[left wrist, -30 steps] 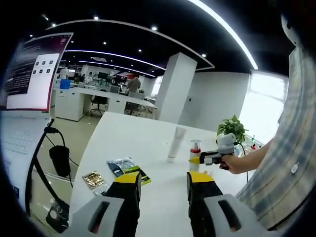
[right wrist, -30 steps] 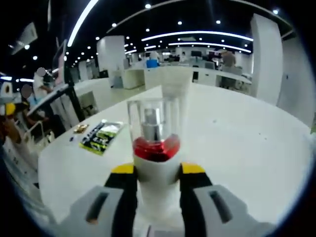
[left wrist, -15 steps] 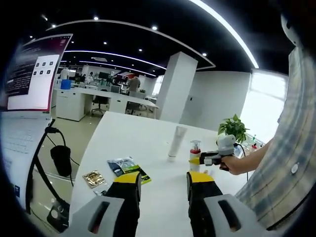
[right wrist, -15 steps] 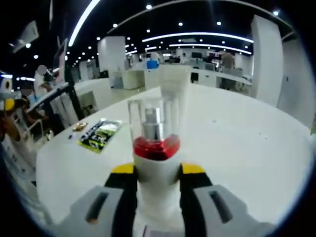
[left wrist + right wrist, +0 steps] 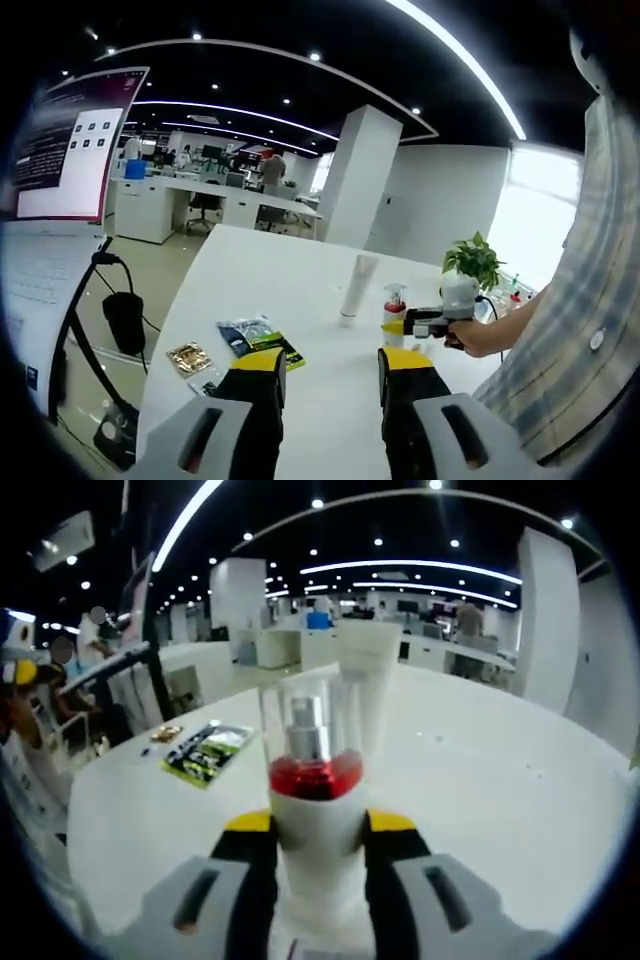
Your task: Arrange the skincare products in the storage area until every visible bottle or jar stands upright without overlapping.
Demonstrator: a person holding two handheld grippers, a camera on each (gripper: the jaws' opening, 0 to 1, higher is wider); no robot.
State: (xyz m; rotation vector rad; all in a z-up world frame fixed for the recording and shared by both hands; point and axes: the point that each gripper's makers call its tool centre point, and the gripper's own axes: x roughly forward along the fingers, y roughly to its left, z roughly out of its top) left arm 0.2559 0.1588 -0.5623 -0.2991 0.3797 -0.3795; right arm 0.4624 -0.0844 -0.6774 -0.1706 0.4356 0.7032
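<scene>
A white bottle with a red band and clear cap (image 5: pixel 315 790) stands upright between my right gripper's (image 5: pixel 320 832) yellow-tipped jaws, which are shut on its body. Just behind it stands a white tube (image 5: pixel 366 685). In the left gripper view the same bottle (image 5: pixel 394 307) and the upright white tube (image 5: pixel 356 289) sit on the white table (image 5: pixel 290 290), with the right gripper (image 5: pixel 408 326) held on the bottle by a person's hand (image 5: pixel 478 332). My left gripper (image 5: pixel 330 368) is open above the table's near part, holding nothing.
Flat sachets (image 5: pixel 260 341) and a gold packet (image 5: pixel 190 360) lie on the table's left part; the sachets (image 5: pixel 207 749) also show left of the bottle. A potted plant (image 5: pixel 474 259) stands at the far right. A screen on a stand (image 5: pixel 70 150) rises at the left edge.
The right gripper view has shifted slightly, with the tube now closer behind the bottle. The left gripper has stayed in place.
</scene>
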